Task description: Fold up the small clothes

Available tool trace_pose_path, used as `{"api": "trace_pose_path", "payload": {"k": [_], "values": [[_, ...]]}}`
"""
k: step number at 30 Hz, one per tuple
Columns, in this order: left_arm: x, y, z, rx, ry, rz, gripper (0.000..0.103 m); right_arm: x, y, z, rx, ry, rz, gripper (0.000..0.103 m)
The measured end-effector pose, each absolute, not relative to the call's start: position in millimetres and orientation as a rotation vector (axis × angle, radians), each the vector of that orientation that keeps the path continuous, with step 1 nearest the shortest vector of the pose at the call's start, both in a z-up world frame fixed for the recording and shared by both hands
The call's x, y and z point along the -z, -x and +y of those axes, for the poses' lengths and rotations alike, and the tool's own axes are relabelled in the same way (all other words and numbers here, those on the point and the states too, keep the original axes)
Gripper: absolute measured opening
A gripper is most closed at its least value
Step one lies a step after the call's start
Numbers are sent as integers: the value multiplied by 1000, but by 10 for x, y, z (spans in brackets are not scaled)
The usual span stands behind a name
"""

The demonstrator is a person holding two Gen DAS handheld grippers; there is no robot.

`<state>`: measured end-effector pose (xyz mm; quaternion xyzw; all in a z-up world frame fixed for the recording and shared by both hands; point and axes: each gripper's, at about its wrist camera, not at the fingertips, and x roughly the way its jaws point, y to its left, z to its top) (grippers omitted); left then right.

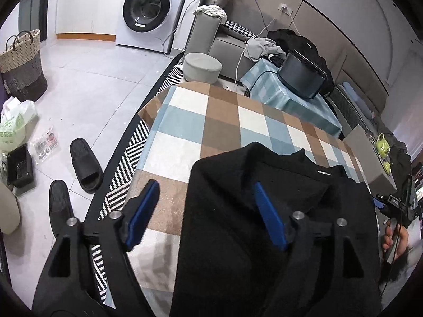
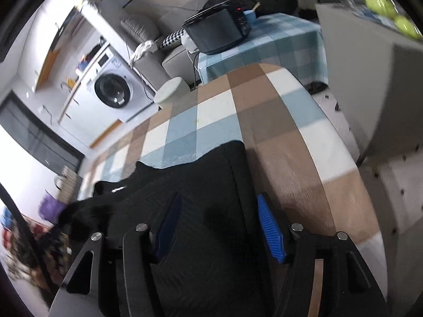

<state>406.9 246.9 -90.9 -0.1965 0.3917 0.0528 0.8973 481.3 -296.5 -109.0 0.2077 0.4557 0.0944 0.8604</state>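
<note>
My left gripper [image 1: 206, 211] stood with its blue pads spread wide, one over bare cloth and the other over the black garment [image 1: 277, 211], straddling its left edge and pinching nothing. My right gripper [image 2: 222, 224] was spread too, astride the garment's right edge. The garment lay partly flattened on the checked tablecloth [image 1: 211, 121], its collar end pointing away from me. I judged I was at the start of a fold, lining up on both side edges; next I would need to drop lower and close each pair on a single layer of fabric.
</note>
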Motion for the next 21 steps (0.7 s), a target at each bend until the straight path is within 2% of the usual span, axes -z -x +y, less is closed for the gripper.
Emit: {"api": "trace_pose_path", "payload": {"k": [4,5,6,9,13,15,19,21], "values": [[934,-4042,2467,-122,382,837,77,1143,-4981,-2923,-152,-407,944,60],[939,-4039,2461,-119,379,841,77,1153,-5000,-2919,-139,-401,939,55],[945,-4042,2455,-114,375,844,77,1157,-5014,-2912,-146,-396,933,36],[963,-4065,2411,-105,350,856,77,1092,-5031,-2892,-167,-368,890,7],[954,-4095,2364,-81,324,856,77,832,-4802,-3206,-180,-526,678,5],[950,-4111,2362,-82,320,852,78,852,-4827,-3300,-141,-571,691,5],[992,-4168,2380,-89,322,863,78,1016,-4988,-3220,-84,-515,830,5],[1022,-4230,2381,-96,310,868,78,1045,-5001,-3205,-75,-515,849,13]]}}
